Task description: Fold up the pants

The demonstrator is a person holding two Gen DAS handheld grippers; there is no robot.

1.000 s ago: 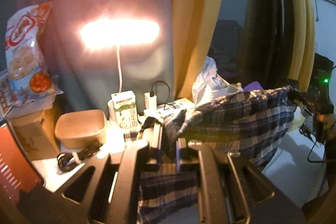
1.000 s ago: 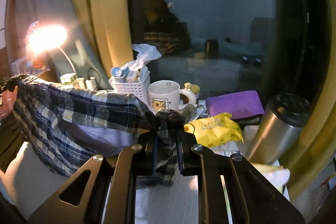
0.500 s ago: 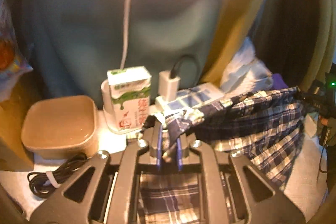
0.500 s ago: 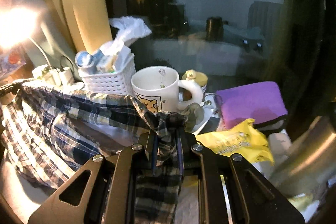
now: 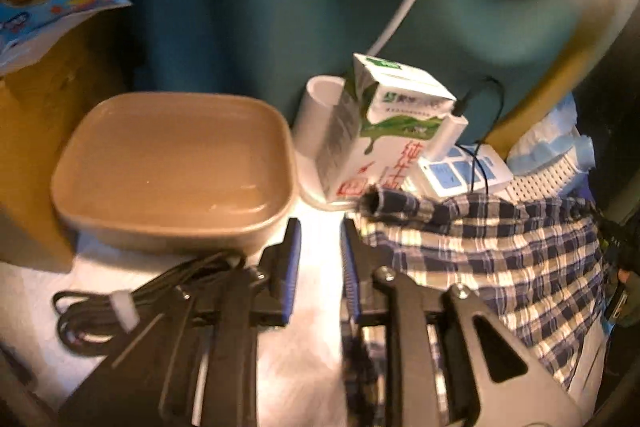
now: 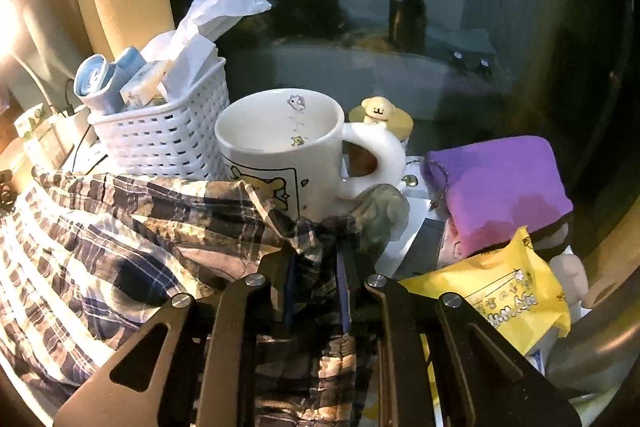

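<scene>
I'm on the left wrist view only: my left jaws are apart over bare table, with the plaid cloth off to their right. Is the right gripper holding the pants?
Observer: In the right wrist view a bunched corner of the plaid pants sits between the right gripper's fingers, and its jaws are opening.
Operator: What is directly ahead of it?
Observer: A white mug stands just behind that bunched corner, and the cloth lies against its lower wall.
Operator: Anything on its right side?
Observer: A yellow packet lies close beside the right finger, with a purple pouch behind it.
</scene>
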